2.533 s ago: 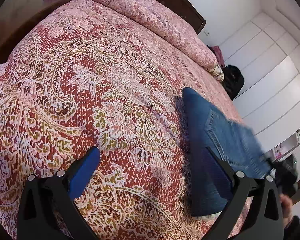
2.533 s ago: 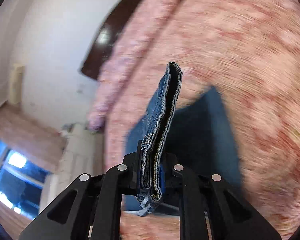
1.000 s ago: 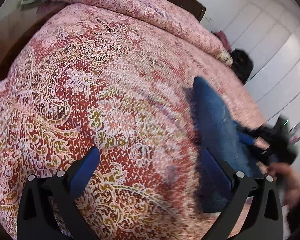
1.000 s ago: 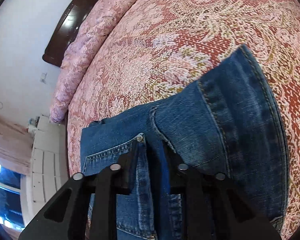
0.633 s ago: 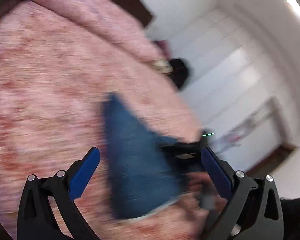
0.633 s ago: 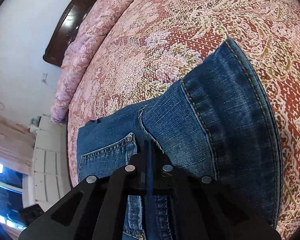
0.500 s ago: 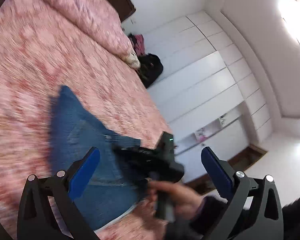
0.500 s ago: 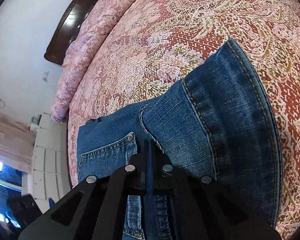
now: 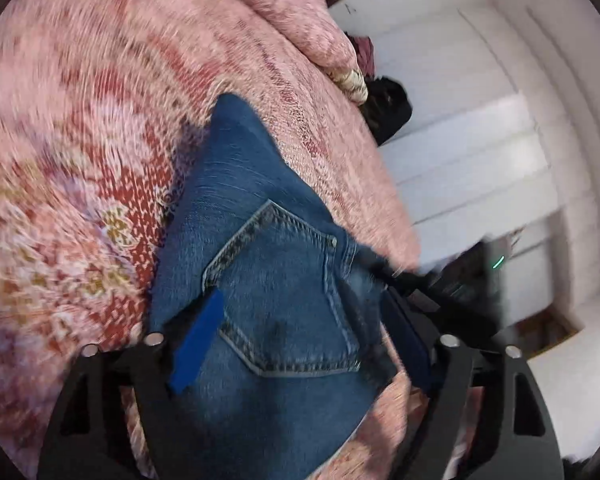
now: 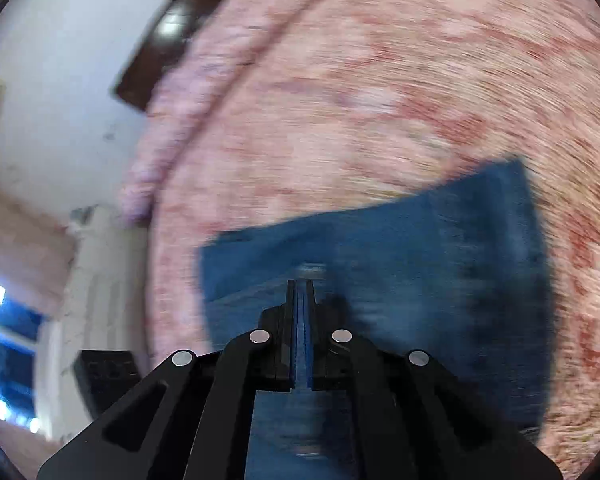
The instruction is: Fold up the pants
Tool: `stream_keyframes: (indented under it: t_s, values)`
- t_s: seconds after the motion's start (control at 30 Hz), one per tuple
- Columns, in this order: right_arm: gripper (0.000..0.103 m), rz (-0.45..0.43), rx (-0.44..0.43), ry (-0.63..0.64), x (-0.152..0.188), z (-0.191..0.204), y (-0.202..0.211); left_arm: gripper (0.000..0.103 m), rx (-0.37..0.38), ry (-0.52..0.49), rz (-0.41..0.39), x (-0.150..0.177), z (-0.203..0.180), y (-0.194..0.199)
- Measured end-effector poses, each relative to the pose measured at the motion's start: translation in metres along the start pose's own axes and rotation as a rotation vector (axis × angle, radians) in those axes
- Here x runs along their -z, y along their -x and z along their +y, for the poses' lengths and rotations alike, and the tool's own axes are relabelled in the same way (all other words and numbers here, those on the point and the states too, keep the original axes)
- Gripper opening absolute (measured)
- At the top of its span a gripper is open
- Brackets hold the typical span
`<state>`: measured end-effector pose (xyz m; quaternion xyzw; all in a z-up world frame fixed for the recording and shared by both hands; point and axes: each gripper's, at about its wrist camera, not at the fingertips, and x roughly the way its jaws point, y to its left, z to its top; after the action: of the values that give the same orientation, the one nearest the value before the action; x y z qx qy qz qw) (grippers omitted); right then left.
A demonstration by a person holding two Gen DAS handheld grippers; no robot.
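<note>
The folded jeans point(image 9: 268, 280) lie flat on the bed point(image 9: 80, 140), close to the bed's right-hand edge as the left wrist view shows it, on a red and pink patterned bedspread point(image 10: 380, 100). A back pocket point(image 9: 284, 292) faces up, its stitching clear in the left wrist view. The folded end of the jeans points toward the head of the bed, where a pink quilt point(image 9: 292, 12) is bunched along the dark headboard point(image 10: 156, 52).

The left tongs point(image 9: 300, 344) hang over the jeans with the jaws wide apart and closing. The pocket area lies between them, but the pads do not press on the cloth; the blue pad point(image 9: 198, 344) of one finger shows in front of the denim, and the other finger stands near the jeans' right-hand edge.

The right tongs point(image 10: 300, 320) are clenched, the two fingers pressed together with nothing between them, raised a little above the jeans point(image 10: 380, 280). In the left wrist view the right tongs point(image 9: 384, 270) appear blurred at the jeans' edge nearest the bed's side, and whether they touch the cloth there cannot be told.

Beyond the bed's edge stand white cupboards point(image 9: 480, 152), and a black bag point(image 9: 388, 108) sits by the bed's far corner. The right wrist view is heavily blurred.
</note>
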<state>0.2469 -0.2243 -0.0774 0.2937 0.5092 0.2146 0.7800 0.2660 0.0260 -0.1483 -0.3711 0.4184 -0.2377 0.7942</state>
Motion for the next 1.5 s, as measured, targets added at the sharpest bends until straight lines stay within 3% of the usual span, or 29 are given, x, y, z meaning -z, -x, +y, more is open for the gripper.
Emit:
stream_keyframes:
  t_s: [0.03, 0.2, 0.3, 0.4, 0.5, 0.6, 0.73, 0.9, 1.07, 1.33, 1.4, 1.43, 1.47, 1.5]
  values:
    - [0.001, 0.044, -0.047, 0.027, -0.003, 0.014, -0.007, 0.101, -0.025, -0.050, -0.013, 0.004, -0.010, 0.006]
    - [0.001, 0.238, -0.186, 0.178, -0.017, 0.076, -0.057, 0.101, -0.045, -0.205, 0.063, 0.022, -0.032, 0.012]
    - [0.001, 0.386, -0.176, 0.320, -0.022, 0.113, -0.103, 0.101, -0.082, -0.295, 0.093, 0.030, -0.037, 0.011]
    - [0.001, 0.438, -0.104, 0.352, -0.030, 0.116, -0.137, 0.101, -0.098, -0.318, 0.114, 0.032, -0.034, 0.001]
    - [0.000, 0.479, 0.036, 0.275, -0.039, 0.088, -0.177, 0.101, -0.152, -0.394, 0.121, 0.046, -0.037, -0.004]
    - [0.000, 0.454, -0.009, 0.203, -0.037, 0.070, -0.190, 0.101, -0.201, -0.427, 0.123, 0.050, -0.038, -0.009]
    - [0.000, 0.448, 0.000, 0.211, -0.036, 0.069, -0.188, 0.101, -0.192, -0.423, 0.118, 0.051, -0.032, -0.005]
    - [0.000, 0.379, 0.029, 0.230, -0.031, 0.083, -0.165, 0.101, -0.213, -0.444, 0.116, 0.051, -0.037, -0.018]
    - [0.001, 0.288, -0.055, 0.206, -0.024, 0.084, -0.094, 0.101, -0.220, -0.450, 0.115, 0.066, -0.048, -0.029]
    - [0.001, 0.244, -0.107, 0.041, 0.031, 0.026, -0.012, 0.101, -0.239, -0.477, 0.107, 0.079, -0.058, -0.037]
    - [0.001, 0.241, -0.073, -0.003, 0.044, 0.005, -0.005, 0.101, -0.244, -0.482, 0.106, 0.082, -0.060, -0.038]
    - [0.001, 0.256, 0.014, 0.002, 0.052, -0.009, -0.005, 0.101, -0.249, -0.487, 0.106, 0.084, -0.061, -0.039]
    - [0.001, 0.259, 0.047, 0.026, 0.055, -0.014, -0.005, 0.101, -0.253, -0.492, 0.105, 0.086, -0.064, -0.038]
    - [0.001, 0.248, 0.020, 0.036, 0.058, -0.018, -0.002, 0.101, -0.261, -0.501, 0.105, 0.089, -0.066, -0.040]
